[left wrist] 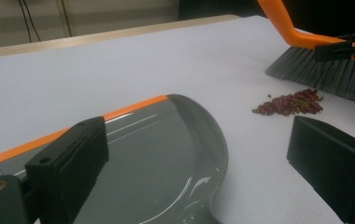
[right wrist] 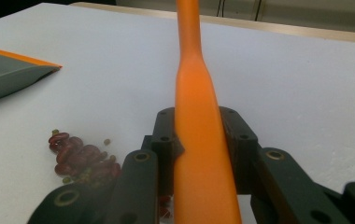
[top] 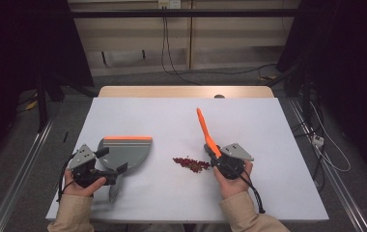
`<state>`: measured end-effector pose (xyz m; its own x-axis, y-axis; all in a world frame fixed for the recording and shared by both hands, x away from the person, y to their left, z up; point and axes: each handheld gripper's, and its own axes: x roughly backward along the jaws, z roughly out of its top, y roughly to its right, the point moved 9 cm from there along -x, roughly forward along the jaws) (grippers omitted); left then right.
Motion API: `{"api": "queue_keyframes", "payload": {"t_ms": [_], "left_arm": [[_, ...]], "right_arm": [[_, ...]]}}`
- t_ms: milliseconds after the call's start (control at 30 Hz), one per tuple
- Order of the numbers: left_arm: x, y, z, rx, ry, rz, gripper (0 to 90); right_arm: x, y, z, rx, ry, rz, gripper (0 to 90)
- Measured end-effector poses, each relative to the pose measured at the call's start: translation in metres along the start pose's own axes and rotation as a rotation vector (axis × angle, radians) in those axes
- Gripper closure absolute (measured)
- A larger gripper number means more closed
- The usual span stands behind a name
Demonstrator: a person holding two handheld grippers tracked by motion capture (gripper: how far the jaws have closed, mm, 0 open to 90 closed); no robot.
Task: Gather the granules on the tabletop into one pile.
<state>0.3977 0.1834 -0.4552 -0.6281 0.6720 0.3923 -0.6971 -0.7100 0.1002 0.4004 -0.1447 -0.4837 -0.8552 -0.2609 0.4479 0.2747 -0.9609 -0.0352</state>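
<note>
The brush (top: 205, 130) is pinched at its orange handle by the right claw (top: 218, 159), bristles set on the counter (top: 249, 121) just beside the beans (top: 191, 164). The dustpan (top: 126, 151) is lain flat beyond them, under the spread left claw (top: 113, 169).

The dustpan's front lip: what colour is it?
Orange, on a grey dustpan; the lip shows best in the high view.
</note>
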Motion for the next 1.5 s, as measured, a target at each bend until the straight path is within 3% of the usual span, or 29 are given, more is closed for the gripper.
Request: {"api": "queue_keyframes", "payload": {"t_ms": [267,733,1500], "left_arm": [[0.002,-0.001,0.000,0.004,0.005,0.002,5.3],[0.003,-0.001,0.000,0.000,0.005,0.002,5.3],[0.002,-0.002,-0.001,0.001,0.001,0.004,5.3]], "right_arm": [[-0.005,-0.017,0.002,-0.019,0.013,0.010,70.5],[-0.016,-0.034,0.006,-0.001,0.042,-0.026,70.5],[-0.024,-0.049,0.009,-0.013,0.052,0.014,70.4]]}}
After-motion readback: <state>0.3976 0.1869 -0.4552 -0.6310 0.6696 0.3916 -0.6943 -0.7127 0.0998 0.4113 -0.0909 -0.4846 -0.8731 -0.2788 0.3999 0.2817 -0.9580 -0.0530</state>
